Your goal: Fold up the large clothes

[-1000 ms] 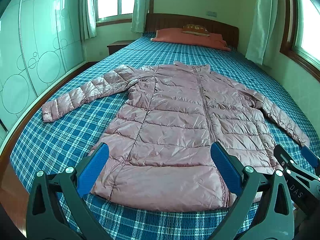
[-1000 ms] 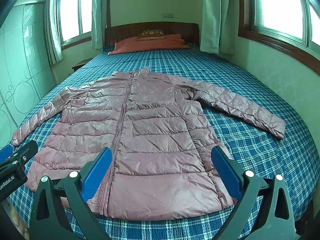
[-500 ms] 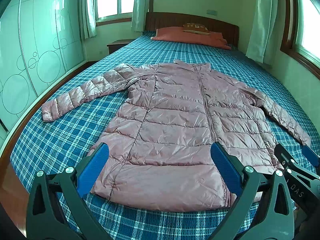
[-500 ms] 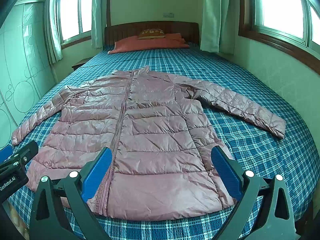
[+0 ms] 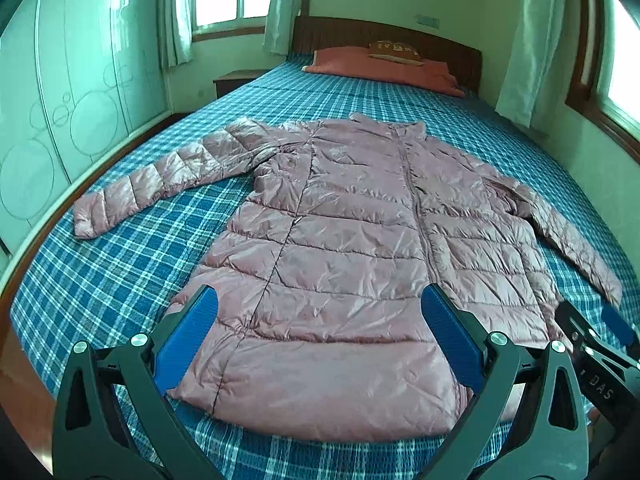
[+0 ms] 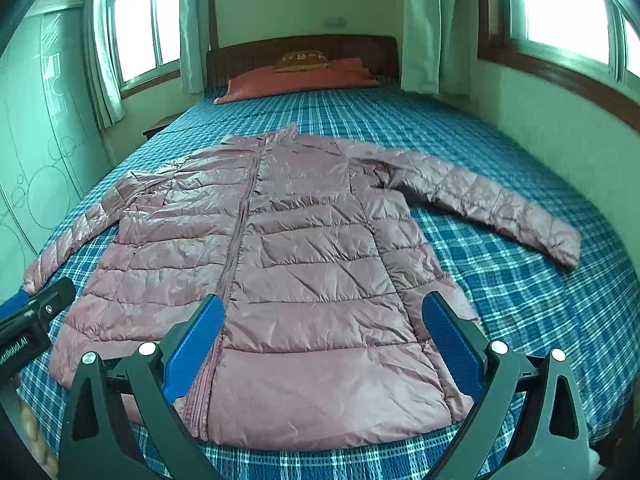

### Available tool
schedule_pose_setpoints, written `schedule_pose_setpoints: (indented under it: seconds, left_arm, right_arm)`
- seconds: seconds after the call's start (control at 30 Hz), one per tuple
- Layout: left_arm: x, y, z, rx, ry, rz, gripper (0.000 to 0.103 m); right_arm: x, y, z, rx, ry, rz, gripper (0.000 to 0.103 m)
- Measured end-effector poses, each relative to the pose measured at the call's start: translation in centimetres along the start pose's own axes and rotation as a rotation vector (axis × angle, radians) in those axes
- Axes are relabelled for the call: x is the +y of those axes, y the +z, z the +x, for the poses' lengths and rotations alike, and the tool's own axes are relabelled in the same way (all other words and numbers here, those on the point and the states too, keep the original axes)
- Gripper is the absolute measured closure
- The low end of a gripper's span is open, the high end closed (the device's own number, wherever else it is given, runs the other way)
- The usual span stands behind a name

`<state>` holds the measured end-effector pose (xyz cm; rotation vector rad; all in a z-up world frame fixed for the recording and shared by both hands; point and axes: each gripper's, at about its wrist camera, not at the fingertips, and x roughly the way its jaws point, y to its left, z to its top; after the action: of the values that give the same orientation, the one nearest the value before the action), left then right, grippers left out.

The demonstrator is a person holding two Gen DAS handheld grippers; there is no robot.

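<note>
Jacket (image 5: 344, 264) is laid flat on bed (image 5: 120, 272), collar away, hem nearest both grippers, left (image 5: 320, 340) and right (image 6: 324, 340), held wide and empty.

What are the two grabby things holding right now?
Nothing. The left hand-held gripper and right hand-held gripper are both open above the hem of the pink quilted puffer jacket, which lies flat.

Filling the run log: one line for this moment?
jacket flat, sleeves spread | left gripper open | right gripper open | fold not started
</note>
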<state>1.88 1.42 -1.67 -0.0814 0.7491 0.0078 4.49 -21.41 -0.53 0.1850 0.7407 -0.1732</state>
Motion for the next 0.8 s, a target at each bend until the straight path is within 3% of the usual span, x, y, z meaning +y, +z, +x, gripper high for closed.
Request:
schedule_pose_setpoints:
  seconds: [0.27, 0.33, 0.37, 0.4, 0.47, 0.5, 0.53, 0.6, 0.73, 0.8]
  left_arm:
    - [5.3, 2.2, 6.0, 0.121, -0.048, -0.172, 0.004]
    - [7.0, 2.6, 7.6, 0.143, -0.015, -0.198, 0.015]
    - [7.7, 2.7, 8.3, 0.153, -0.004, -0.211, 0.030]
    - [8.5, 2.9, 9.0, 0.164, 0.002, -0.229, 0.038]
    - [10.5, 3.1, 10.8, 0.193, 0.014, -0.274, 0.040]
    - [11.6, 3.2, 11.7, 0.200, 0.032, -0.291, 0.041]
    - [12.3, 3.2, 12.2, 0.201, 0.050, -0.300, 0.042]
    - [13.6, 3.3, 13.1, 0.203, 0.080, -0.322, 0.042]
    - [16.8, 3.2, 14.4, 0.206, 0.125, -0.417, 0.041]
    - [18.0, 2.9, 14.8, 0.205, 0.142, -0.462, 0.034]
  right_arm:
    - [-7.9, 1.8, 4.3, 0.034, 0.091, 0.241, 0.005]
    - [-10.8, 2.4, 5.4, 0.026, 0.072, 0.306, 0.005]
    - [-12.0, 2.5, 5.8, 0.022, 0.056, 0.326, 0.005]
    - [-13.5, 2.7, 6.4, 0.020, 0.033, 0.351, 0.005]
    - [-17.2, 3.0, 7.5, 0.010, 0.004, 0.426, 0.007]
    - [-18.4, 3.0, 7.8, 0.013, -0.005, 0.454, 0.012]
    - [-20.4, 2.9, 8.4, 0.015, -0.020, 0.498, 0.024]
    - [-23.2, 2.6, 9.1, 0.018, -0.037, 0.567, 0.033]
    - [-29.3, 1.0, 9.9, -0.025, -0.019, 0.764, 0.033]
    - [-31.7, -0.2, 10.3, -0.044, 0.009, 0.869, 0.032]
